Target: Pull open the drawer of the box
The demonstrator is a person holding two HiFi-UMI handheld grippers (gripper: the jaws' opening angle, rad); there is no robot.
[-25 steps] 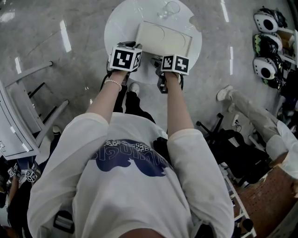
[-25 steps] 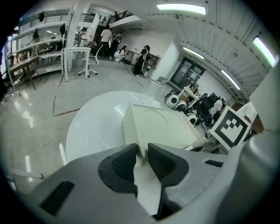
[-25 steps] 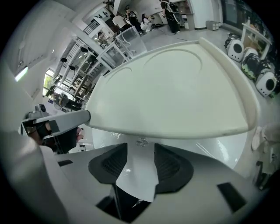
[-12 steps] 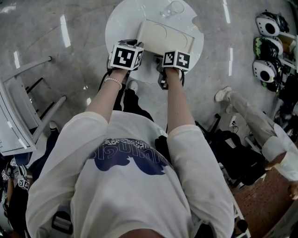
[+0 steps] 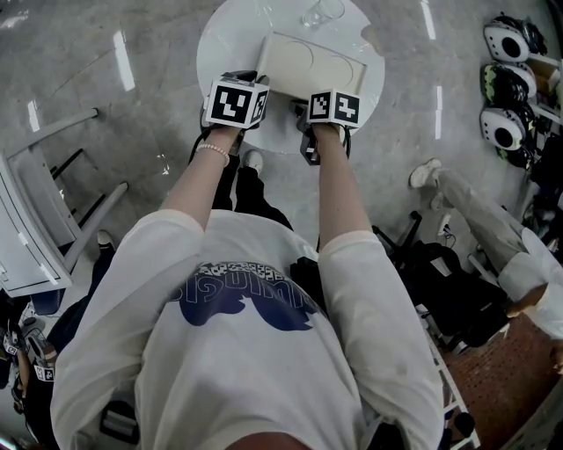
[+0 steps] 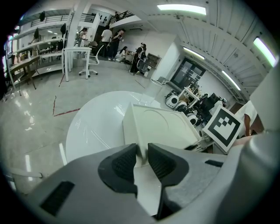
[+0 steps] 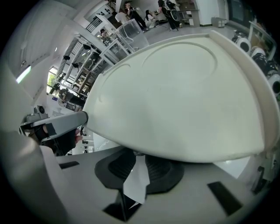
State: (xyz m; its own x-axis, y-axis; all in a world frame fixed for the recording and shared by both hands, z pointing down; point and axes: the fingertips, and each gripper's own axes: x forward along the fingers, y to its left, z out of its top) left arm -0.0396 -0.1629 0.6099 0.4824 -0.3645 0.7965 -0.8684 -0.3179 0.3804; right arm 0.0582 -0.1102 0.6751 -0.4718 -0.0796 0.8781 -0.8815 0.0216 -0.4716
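Observation:
A cream box (image 5: pixel 312 66) with a moulded lid sits on a round white table (image 5: pixel 229 53). My left gripper (image 5: pixel 255 90) is at the box's near left corner. In the left gripper view its pads (image 6: pixel 124 164) press on that corner of the box (image 6: pixel 162 127). My right gripper (image 5: pixel 305 112) is at the box's front. In the right gripper view its jaws (image 7: pixel 139 161) reach under the front edge of the box (image 7: pixel 175 96) and have just been closing. A small handle (image 7: pixel 136 152) sits pinched between the pads. The drawer front itself is hidden under the lid's overhang.
A clear glass (image 5: pixel 321 13) stands on the table behind the box. Several helmet-like objects (image 5: pixel 506 44) sit on a rack at the right. Another person's leg (image 5: pixel 475 211) is on the floor at right. A white frame (image 5: pixel 35 220) stands at left.
Both hands stay at the box's front; the head view has only shifted a little. The jaws are hidden under the marker cubes in that view.

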